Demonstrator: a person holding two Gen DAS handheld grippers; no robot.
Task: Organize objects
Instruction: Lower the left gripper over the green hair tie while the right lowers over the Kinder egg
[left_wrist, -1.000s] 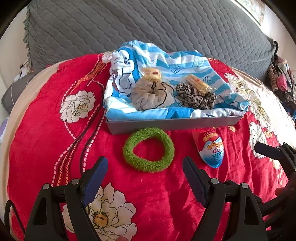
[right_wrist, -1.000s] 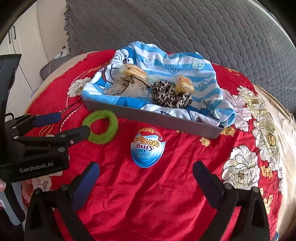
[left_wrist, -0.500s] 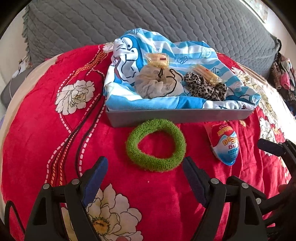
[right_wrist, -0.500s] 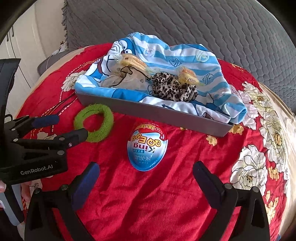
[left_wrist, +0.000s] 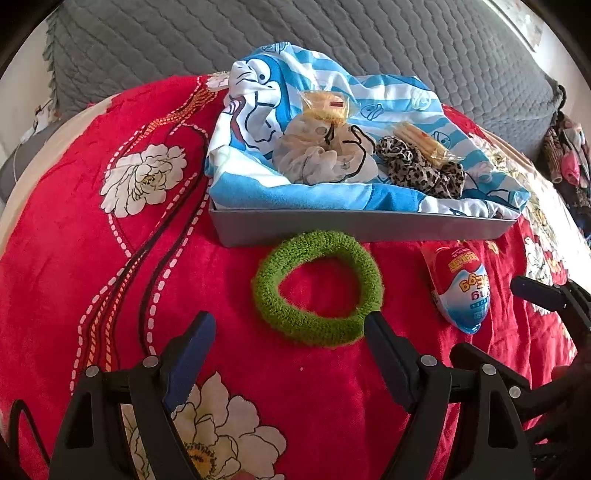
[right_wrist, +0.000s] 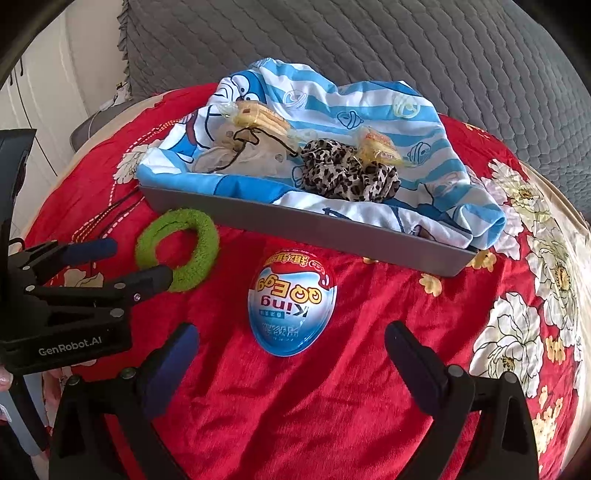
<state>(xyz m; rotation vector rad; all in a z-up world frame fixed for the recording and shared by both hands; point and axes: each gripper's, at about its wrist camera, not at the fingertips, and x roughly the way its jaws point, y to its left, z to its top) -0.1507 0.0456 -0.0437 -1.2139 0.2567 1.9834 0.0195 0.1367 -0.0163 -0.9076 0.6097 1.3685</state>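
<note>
Between the left gripper (left_wrist: 290, 334)'s spread jaws lies bare red blanket (left_wrist: 295, 376); just ahead the green ring (left_wrist: 317, 288) blocks, then the grey tray (left_wrist: 354, 227) wall. Ahead of the right gripper (right_wrist: 290, 343)'s jaws the egg-shaped packet (right_wrist: 291, 301) fills the gap; bare blanket flanks it.

On my left wrist view, the right gripper (left_wrist: 543, 295) is cut off at the picture's right edge, its jaws unreadable. The striped cloth (left_wrist: 321, 192) hides the grey tray's (left_wrist: 354, 225) floor. Small print on the egg-shaped packet (right_wrist: 291, 302) stays illegible; clothing (left_wrist: 565, 158) beyond the blanket's far right corner is blurred.
</note>
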